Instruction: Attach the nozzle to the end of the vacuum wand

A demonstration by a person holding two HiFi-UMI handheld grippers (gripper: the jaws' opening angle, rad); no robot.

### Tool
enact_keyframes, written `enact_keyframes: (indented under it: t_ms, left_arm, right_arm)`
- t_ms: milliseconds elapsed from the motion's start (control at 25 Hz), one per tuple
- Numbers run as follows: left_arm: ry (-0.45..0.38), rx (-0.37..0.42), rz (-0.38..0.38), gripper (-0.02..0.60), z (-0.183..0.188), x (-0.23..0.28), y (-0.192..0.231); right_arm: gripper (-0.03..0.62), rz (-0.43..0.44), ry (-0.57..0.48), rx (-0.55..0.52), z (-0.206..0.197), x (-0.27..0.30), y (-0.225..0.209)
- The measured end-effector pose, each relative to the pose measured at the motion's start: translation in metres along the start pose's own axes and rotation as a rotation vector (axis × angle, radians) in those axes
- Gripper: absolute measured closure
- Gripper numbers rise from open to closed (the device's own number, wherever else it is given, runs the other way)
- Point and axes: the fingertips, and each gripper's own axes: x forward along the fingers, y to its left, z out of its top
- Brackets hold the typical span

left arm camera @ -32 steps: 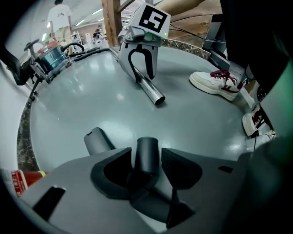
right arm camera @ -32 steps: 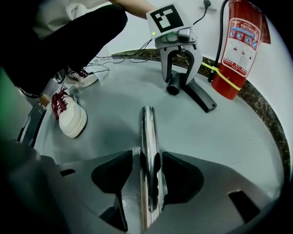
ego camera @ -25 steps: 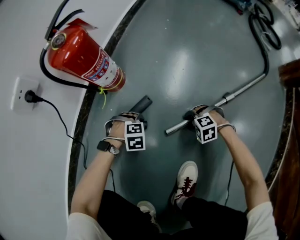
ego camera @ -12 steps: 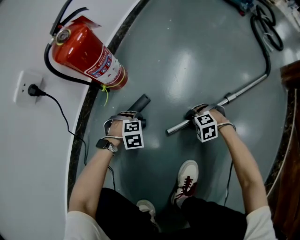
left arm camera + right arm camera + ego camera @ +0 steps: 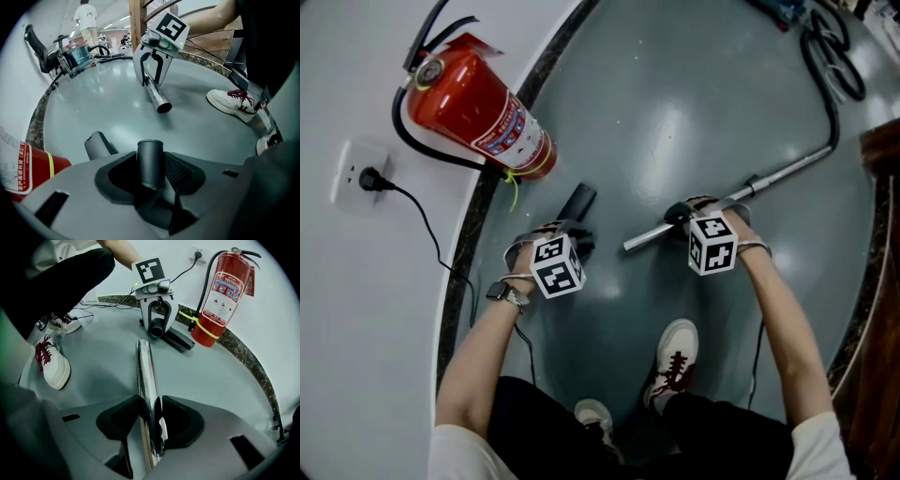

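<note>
Between the just-closed fingers of the left gripper (image 5: pixel 150 171) the nozzle (image 5: pixel 150 154) is pinched; the wand (image 5: pixel 144 366) is clamped between those of the right gripper (image 5: pixel 151 416) (also just closed). Pickup seems done; next, wand end and nozzle mouth must be aligned and pushed together.

Dim overall; soft ceiling glare on floor (image 5: pixel 675 122); fisheye edges w/ vignette.
</note>
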Motion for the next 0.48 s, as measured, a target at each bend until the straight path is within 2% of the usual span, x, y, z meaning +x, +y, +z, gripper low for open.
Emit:
enact_keyframes:
  t_ms: [320,360,400,480]
  left_arm:
    - [-0.040,-0.059,-0.045,0.400,0.013,0.003,-0.012]
    - [-0.046,-0.073,-0.049,0.400,0.014,0.004,-0.013]
    - [-0.048,-0.085,-0.051,0.400,0.014,0.005,-0.013]
    - [-0.045,-0.091,-0.052,0.400,0.011,0.007,-0.013]
  right_arm:
    - [0.444,-0.029,-0.070,0.074,0.022,-0.002,-0.019]
    - [0.466,-0.047,-0.095,0.085,0.027,-0.004,-0.023]
    - [0.550,-0.067,-0.120,0.092,0.033,-0.006,-0.028]
    - [0.549,-0.085,-0.128,0.073,0.039,-0.007,-0.033]
